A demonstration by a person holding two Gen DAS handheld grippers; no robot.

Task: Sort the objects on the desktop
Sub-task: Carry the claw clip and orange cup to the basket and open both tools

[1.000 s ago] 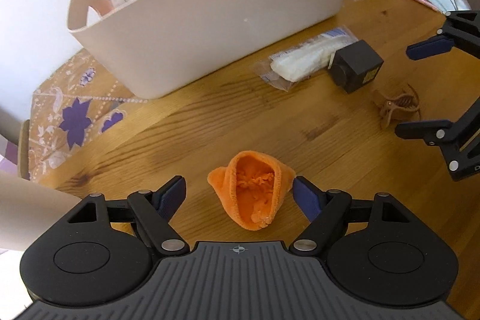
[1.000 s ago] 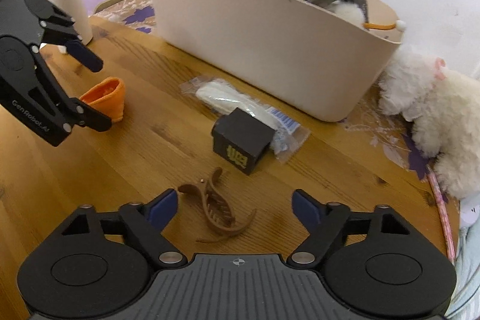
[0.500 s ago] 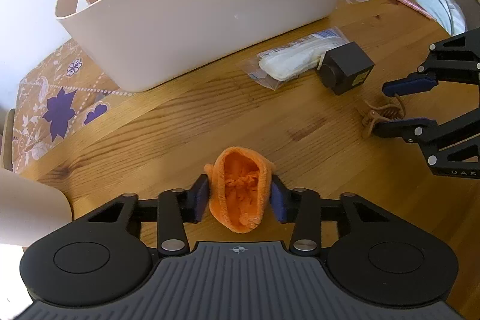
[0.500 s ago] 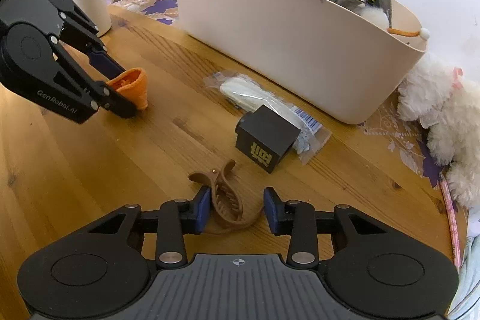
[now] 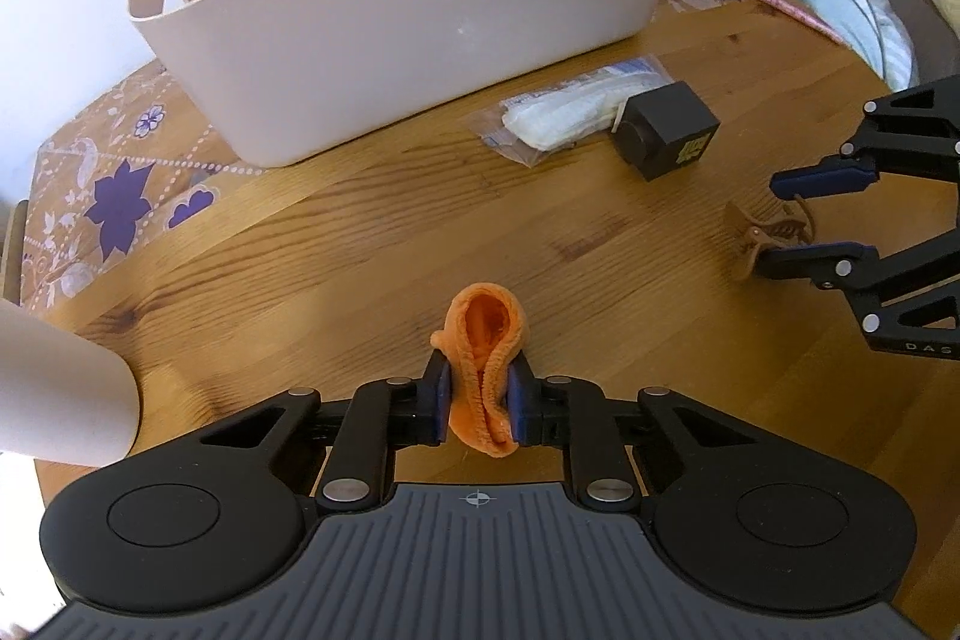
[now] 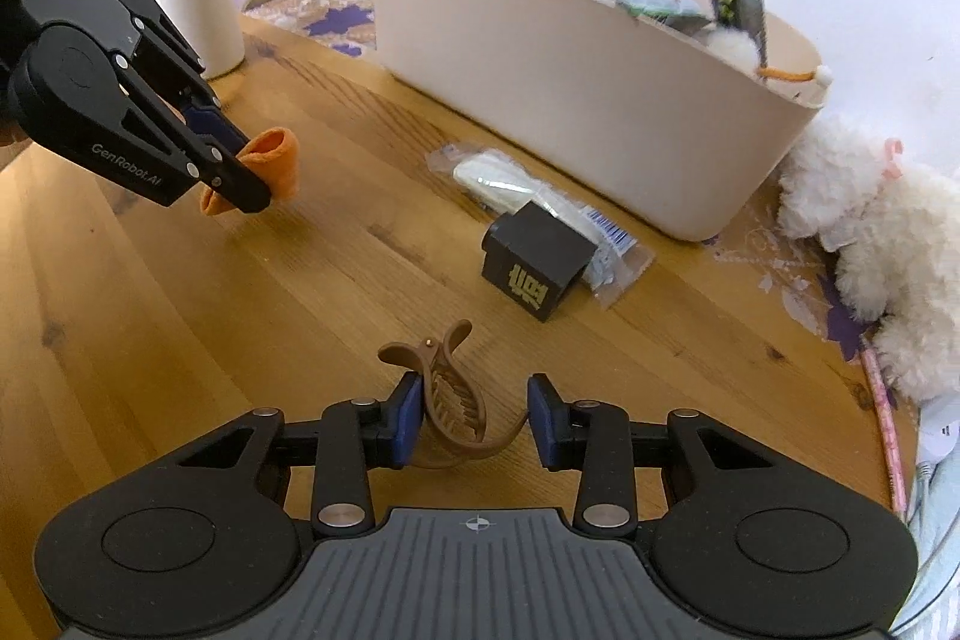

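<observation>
Round wooden table [image 5: 336, 244] against a white wall, beige bin [image 5: 420, 10] at the far side, left gripper [image 5: 478, 396] clamped shut on an orange cloth [image 5: 486, 340], right gripper [image 6: 474, 424] narrowed around a brown hair clip [image 6: 447, 400], black box [image 6: 534, 259] and plastic packet [image 5: 570, 112] between, floral mat [image 5: 114, 196] at far left.

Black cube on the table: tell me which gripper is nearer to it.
Right. The right gripper, shut on the brown hair clip, sits just short of the black cube. The left gripper, pinching the orange cloth, is farther across the table.
</observation>
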